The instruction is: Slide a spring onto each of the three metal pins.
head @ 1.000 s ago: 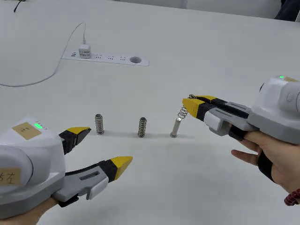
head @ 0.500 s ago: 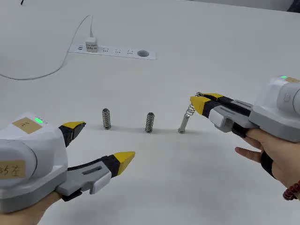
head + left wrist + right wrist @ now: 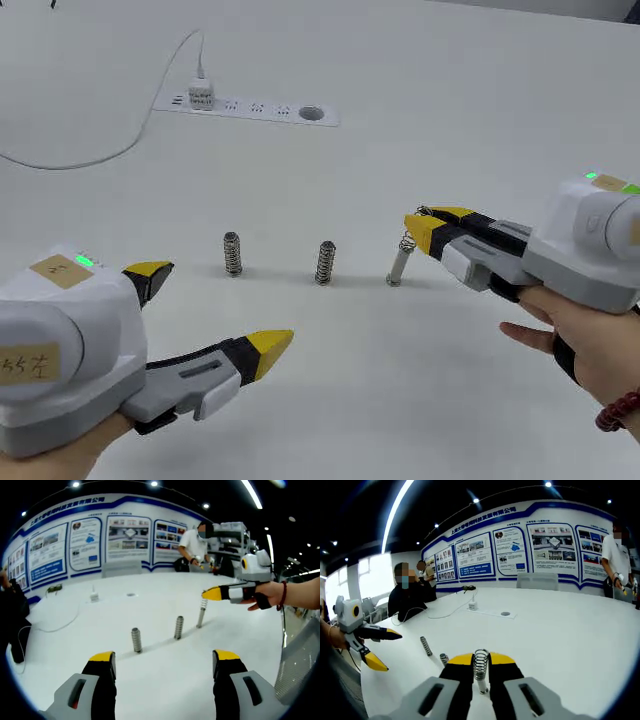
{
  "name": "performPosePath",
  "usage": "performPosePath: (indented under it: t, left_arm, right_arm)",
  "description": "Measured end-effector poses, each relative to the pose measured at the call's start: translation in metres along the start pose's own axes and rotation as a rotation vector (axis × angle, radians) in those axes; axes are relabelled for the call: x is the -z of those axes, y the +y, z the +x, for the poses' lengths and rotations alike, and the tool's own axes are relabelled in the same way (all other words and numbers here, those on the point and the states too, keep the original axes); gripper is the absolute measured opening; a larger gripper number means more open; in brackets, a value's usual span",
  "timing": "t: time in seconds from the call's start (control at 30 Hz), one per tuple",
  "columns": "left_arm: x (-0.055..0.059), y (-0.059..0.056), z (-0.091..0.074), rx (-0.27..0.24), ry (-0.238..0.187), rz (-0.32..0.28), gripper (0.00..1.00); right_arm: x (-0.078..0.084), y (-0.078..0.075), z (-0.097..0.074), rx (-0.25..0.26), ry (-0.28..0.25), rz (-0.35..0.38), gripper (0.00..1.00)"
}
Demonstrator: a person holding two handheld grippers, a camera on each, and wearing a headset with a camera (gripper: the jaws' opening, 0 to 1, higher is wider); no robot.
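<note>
- The third spring point(image 3: 408, 242) sits at the top end of the last pin point(image 3: 397, 270), pinched between the closed jaws of the right gripper point(image 3: 421, 222). In the right gripper view its coil stands between the yellow tips, with the pin's top just beneath.
- The middle pin point(image 3: 326, 262), just left of the last pin, and the far pin point(image 3: 233, 254), further left again, each already wear a spring down their length. By my reckoning that is two of three done.
- What remains is sliding this spring down the last pin, which leans with its top toward the right gripper. The coil looks barely started on it.
- The left gripper point(image 3: 215, 305) hovers well left of the last pin and nearer the person, its jaws spread wide with nothing in them.
- A second ago the spring hung tilted beside the last pin's top. Now its lower end meets the tip and the pin leans more. The whole row has also shifted in the head view, but that is the headset moving.
</note>
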State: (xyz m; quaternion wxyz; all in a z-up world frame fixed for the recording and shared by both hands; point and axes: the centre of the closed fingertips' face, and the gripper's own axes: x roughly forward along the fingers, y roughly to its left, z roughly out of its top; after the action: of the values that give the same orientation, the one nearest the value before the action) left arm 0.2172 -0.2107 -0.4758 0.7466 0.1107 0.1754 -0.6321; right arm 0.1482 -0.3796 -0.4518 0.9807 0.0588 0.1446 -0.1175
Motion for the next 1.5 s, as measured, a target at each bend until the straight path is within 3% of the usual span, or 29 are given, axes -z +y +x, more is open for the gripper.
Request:
performPosePath:
  t: [0.43, 0.67, 0.8, 1.5]
  left_arm:
    - [0.001, 0.002, 0.0, -0.001, 0.003, 0.001, 0.79]
    - [0.001, 0.003, 0.0, 0.0, 0.003, 0.008, 0.78]
    - [0.001, 0.003, 0.0, 0.001, 0.003, 0.01, 0.78]
    - [0.0, 0.003, -0.001, 0.001, 0.002, 0.018, 0.77]
  right_arm:
    - [0.017, 0.005, 0.006, 0.0, 0.067, -0.136, 0.12]
    - [0.029, 0.005, 0.011, 0.009, 0.096, -0.136, 0.12]
    - [0.027, 0.005, 0.012, 0.015, 0.084, -0.108, 0.12]
    - [0.054, 0.008, 0.015, 0.028, 0.169, -0.087, 0.12]
